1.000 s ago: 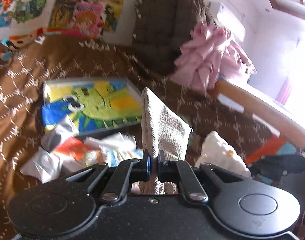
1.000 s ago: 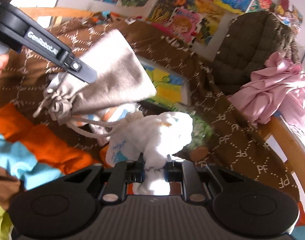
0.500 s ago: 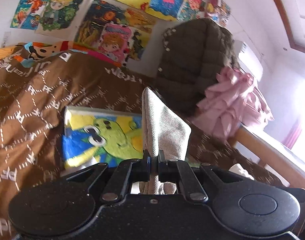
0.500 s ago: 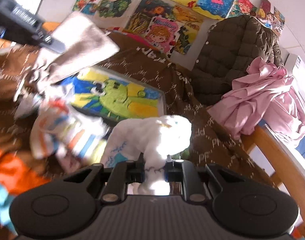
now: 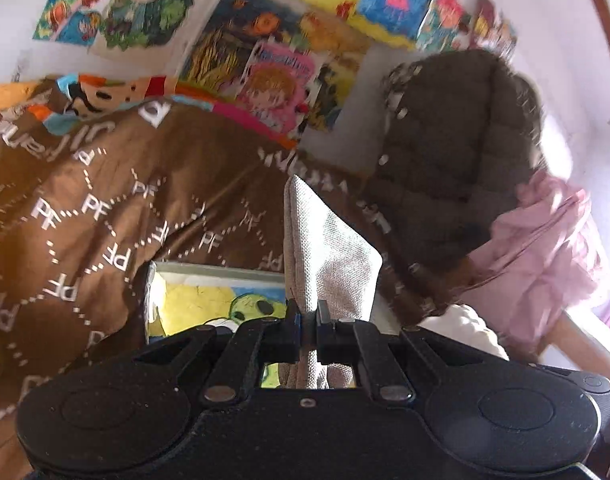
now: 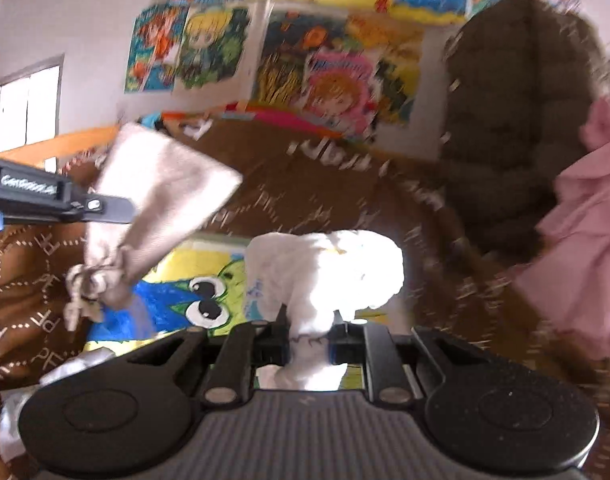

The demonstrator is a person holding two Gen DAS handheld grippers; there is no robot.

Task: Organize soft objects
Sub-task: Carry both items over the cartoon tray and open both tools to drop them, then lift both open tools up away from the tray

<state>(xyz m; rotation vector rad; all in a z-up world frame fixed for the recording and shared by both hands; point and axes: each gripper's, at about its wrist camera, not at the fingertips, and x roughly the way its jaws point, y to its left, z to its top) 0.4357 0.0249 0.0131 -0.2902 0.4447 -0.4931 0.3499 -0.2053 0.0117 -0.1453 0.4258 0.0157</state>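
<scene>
Above the brown bedspread (image 5: 85,208), left gripper (image 5: 308,322) clamps grey pouch (image 5: 329,256); right gripper (image 6: 309,346) pinches white cloth (image 6: 329,268), both angled slightly downward.

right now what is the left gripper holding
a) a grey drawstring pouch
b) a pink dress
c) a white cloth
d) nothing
a: the left gripper has its jaws shut on the grey pouch, and the right wrist view shows its gathered drawstring end hanging below; the white cloth is in the right gripper.
</scene>
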